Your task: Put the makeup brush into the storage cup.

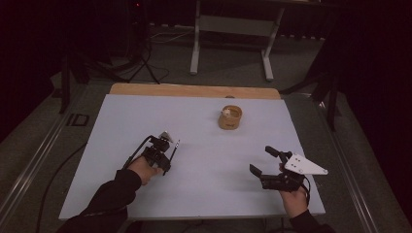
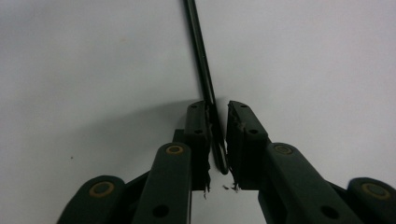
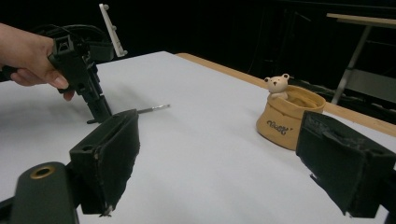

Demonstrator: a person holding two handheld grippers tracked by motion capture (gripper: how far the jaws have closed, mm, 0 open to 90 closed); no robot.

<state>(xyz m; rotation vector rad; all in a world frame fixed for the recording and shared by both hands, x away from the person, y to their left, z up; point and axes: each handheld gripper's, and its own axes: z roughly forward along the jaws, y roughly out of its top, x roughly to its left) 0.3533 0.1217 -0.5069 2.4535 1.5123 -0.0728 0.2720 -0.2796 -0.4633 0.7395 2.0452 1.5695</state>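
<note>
While the left gripper (image 2: 216,140) pinches the thin black pen (image 2: 201,60) between narrow fingers — right gripper (image 3: 233,154) spread wide — it could pivot and slip.

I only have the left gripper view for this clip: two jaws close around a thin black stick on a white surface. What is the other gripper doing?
Observer: The right gripper is held at the near right part of the table, with its jaws wide open and nothing between them.
Operator: Is anything else on the table?
Observer: A tan pouch stands toward the far edge, apart from both grippers.
Operator: Anything in it?
Observer: A small bear figure peeks out of its top.
</note>
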